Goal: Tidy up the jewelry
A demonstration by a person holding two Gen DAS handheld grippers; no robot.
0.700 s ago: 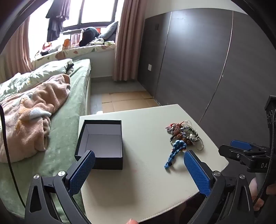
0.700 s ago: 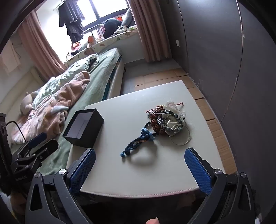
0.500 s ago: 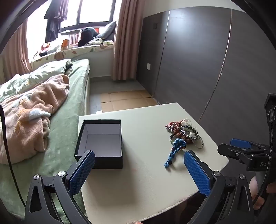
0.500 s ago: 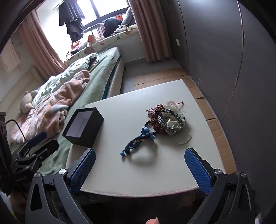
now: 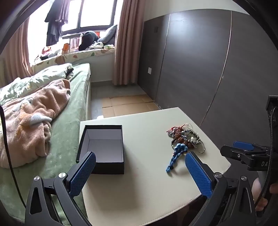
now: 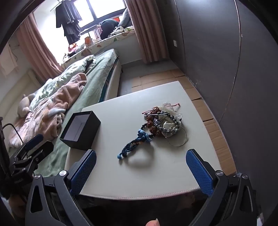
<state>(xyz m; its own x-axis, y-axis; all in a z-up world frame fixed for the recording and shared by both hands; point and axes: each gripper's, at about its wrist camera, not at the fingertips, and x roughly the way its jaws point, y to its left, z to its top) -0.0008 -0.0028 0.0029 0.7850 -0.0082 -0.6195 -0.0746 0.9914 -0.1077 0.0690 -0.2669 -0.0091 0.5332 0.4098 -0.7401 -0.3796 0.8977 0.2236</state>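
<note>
The open black cardboard box (image 5: 102, 149) sits at the left edge of the cream table (image 5: 147, 187). The tangled pile of bead jewelry (image 6: 163, 123) lies toward the right edge. Left gripper (image 5: 139, 171) and right gripper (image 6: 141, 169) hold nothing, jaws wide apart. Better to pinch only the blue braided cord (image 6: 134, 142), sticking out alone. A green bed (image 5: 69, 111) stands beside the table.

I see bed (image 5: 73, 111) with green sheet left of table (image 5: 147, 191), touching its edge. Peach fleece blanket (image 5: 34, 114) bunched on it, pale floral quilt (image 5: 43, 78) behind. Plush toy (image 6: 24, 106) far side of blanket. Pink curtain (image 5: 126, 43) beside window (image 5: 90, 13); dark clothes (image 5: 55, 20) hang there. Dark wardrobe panels (image 5: 199, 69) along right. Flattened cardboard (image 5: 126, 104) on floor.
</note>
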